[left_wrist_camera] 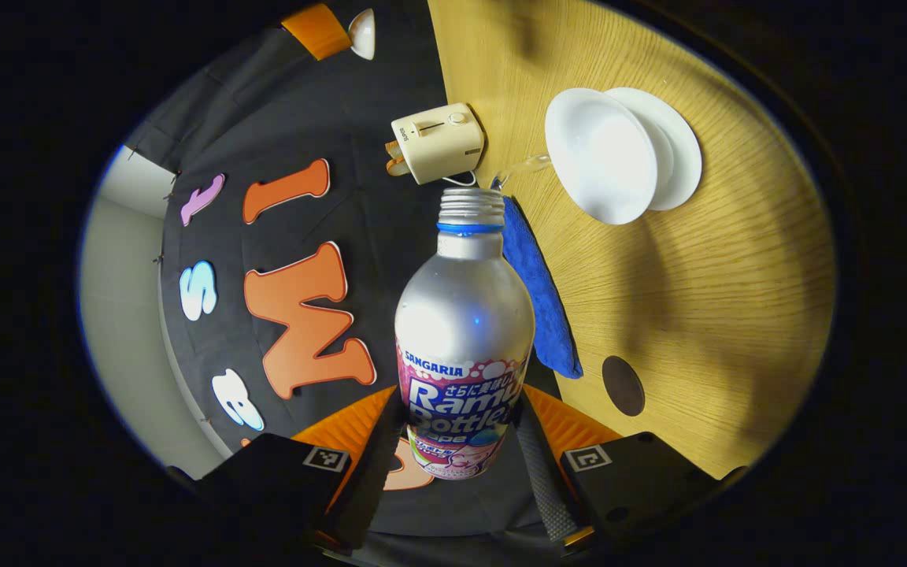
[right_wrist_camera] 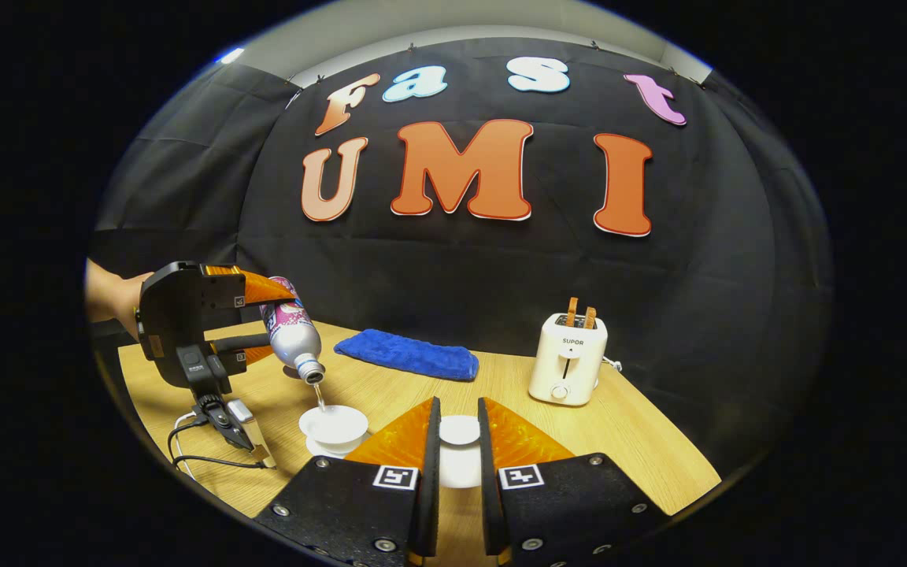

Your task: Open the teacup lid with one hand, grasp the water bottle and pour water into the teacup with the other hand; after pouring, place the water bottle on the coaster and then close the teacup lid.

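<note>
Bottle point(right_wrist_camera: 290, 329) tips neck-down, pinched by the left tool point(right_wrist_camera: 245, 327), mouth just above the teacup point(right_wrist_camera: 334, 425) at lower left. Right tool point(right_wrist_camera: 457, 437) pinches the lid point(right_wrist_camera: 459, 430).

Blue cloth point(right_wrist_camera: 408, 354) lies flat at table's point(right_wrist_camera: 642, 441) far edge, left of centre. Cream toaster point(right_wrist_camera: 568, 358) stands upright to its right, well apart, two toast slices point(right_wrist_camera: 580, 312) poking out. Cable point(right_wrist_camera: 209, 461) trails near left.

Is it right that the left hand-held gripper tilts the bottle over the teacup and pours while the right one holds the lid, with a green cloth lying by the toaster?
Not quite: the cloth is blue, as the right gripper view shows. The rest stands: the left hand-held gripper tilts the bottle over the teacup, and the right hand-held gripper holds the lid, near the toaster.
</note>
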The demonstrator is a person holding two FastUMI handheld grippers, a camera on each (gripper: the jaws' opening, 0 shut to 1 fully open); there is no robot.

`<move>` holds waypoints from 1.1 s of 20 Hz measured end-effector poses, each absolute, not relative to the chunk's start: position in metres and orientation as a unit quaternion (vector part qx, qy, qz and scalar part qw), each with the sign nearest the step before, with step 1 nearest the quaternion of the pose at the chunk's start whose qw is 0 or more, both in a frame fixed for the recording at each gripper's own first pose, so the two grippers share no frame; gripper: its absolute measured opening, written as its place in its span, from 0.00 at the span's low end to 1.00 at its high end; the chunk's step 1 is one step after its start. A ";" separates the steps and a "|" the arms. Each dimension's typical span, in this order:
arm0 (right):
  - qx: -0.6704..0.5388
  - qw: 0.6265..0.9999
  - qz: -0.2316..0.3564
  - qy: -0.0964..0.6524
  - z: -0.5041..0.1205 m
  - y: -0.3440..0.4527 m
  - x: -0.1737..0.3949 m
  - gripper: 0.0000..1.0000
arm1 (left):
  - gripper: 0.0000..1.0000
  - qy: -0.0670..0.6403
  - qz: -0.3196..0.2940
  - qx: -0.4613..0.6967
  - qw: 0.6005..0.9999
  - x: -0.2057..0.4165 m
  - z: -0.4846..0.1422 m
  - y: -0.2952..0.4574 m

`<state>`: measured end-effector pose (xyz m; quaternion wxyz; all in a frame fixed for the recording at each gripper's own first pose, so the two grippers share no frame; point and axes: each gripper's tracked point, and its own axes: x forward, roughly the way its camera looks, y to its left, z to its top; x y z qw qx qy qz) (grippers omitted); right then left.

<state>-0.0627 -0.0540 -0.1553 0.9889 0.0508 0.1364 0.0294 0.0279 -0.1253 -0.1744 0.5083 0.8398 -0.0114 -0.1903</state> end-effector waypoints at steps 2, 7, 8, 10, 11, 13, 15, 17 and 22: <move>0.051 0.989 0.029 0.136 -0.155 -0.055 -0.063 0.23 | 0.82 -0.015 -0.188 0.843 0.504 0.031 -0.171 -0.126; 0.050 0.989 0.027 0.133 -0.154 -0.057 -0.065 0.23 | 0.82 -0.028 -0.178 0.853 0.489 0.037 -0.156 -0.125; 0.050 0.990 0.025 0.132 -0.153 -0.058 -0.065 0.23 | 0.82 -0.031 -0.176 0.856 0.485 0.039 -0.155 -0.125; 0.049 0.990 0.025 0.133 -0.154 -0.058 -0.065 0.23 | 0.83 -0.031 -0.176 0.858 0.482 0.041 -0.154 -0.122; 0.049 0.989 0.024 0.134 -0.155 -0.060 -0.065 0.23 | 0.84 -0.034 -0.176 0.859 0.480 0.041 -0.151 -0.124; 0.049 0.989 0.022 0.134 -0.155 -0.060 -0.065 0.23 | 0.82 -0.040 -0.172 0.862 0.475 0.042 -0.144 -0.124; 0.045 0.990 0.019 0.135 -0.155 -0.061 -0.064 0.23 | 0.82 -0.044 -0.169 0.864 0.472 0.043 -0.142 -0.124; 0.044 0.990 0.019 0.136 -0.156 -0.062 -0.065 0.23 | 0.84 -0.052 -0.167 0.871 0.460 0.043 -0.140 -0.127; 0.043 0.990 0.018 0.137 -0.155 -0.061 -0.067 0.23 | 0.82 -0.062 -0.172 0.879 0.441 0.043 -0.145 -0.132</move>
